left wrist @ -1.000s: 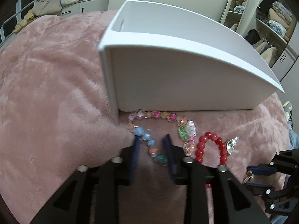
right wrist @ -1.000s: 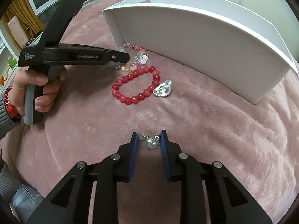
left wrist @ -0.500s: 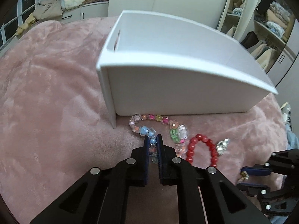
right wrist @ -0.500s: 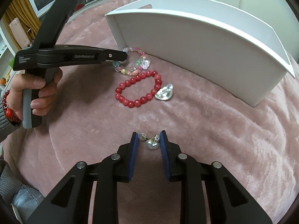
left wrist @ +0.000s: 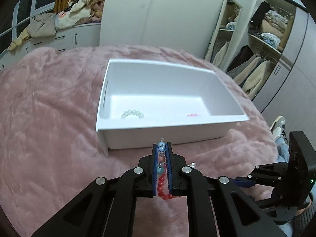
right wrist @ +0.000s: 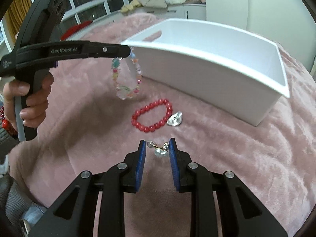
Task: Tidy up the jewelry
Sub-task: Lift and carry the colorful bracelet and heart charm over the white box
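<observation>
L gripper (left wrist: 162,147) clamps multicolour bead bracelet (right wrist: 126,77), hanging beside white bin (right wrist: 217,67). R gripper (right wrist: 157,148) pinches pearl earring (right wrist: 161,150), near bin.

Pink blanket (left wrist: 49,128), open wardrobe (left wrist: 262,45) (clothes inside), windows (right wrist: 88,0).

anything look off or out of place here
Nothing looks damaged or spilled. The red bead bracelet and a silver charm lie loose on the pink blanket outside the white box, not yet put away.
</observation>
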Demonstrator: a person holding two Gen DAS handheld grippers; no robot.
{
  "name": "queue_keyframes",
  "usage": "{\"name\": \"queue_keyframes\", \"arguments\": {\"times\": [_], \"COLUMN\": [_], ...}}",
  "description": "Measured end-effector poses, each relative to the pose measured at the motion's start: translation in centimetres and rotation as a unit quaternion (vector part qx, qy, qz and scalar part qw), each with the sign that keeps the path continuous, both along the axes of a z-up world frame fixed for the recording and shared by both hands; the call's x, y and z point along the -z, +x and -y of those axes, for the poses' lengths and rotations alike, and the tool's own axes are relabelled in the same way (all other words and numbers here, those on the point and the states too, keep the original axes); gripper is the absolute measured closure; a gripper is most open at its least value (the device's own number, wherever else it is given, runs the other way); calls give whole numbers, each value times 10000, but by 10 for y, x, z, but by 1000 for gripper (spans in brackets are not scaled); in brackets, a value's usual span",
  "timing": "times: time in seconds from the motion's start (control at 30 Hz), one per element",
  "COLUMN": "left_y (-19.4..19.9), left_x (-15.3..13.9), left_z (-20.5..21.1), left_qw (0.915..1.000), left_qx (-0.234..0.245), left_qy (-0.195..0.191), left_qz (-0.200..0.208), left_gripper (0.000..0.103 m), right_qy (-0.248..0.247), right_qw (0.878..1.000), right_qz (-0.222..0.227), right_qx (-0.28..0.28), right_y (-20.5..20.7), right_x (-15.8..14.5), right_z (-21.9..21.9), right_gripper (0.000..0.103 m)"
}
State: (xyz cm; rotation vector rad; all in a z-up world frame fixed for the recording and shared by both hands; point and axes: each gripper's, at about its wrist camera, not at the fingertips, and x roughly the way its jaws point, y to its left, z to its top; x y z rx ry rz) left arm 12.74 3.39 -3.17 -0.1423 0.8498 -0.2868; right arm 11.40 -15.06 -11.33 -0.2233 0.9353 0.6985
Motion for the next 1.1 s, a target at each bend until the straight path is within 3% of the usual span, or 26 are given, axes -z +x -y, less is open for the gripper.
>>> {"name": "queue_keyframes", "arguments": {"times": [0.67, 1.1], "left_y": [0, 21], "left_x": [-64, -88], "left_z": [-5, 10], "left_qw": [9981, 9960], "left_qx": [284, 473], "left_qy": [-132, -202], "left_qz": [533, 732], "left_gripper": [90, 90], "right_qy": [384, 378], "right_qw": [9961, 9925], "right_qz": [691, 1003], "right_qx": [379, 584], "right_y": [0, 30], "right_x": [-65, -97], "right_z": [19, 24], "right_gripper": [78, 78]}}
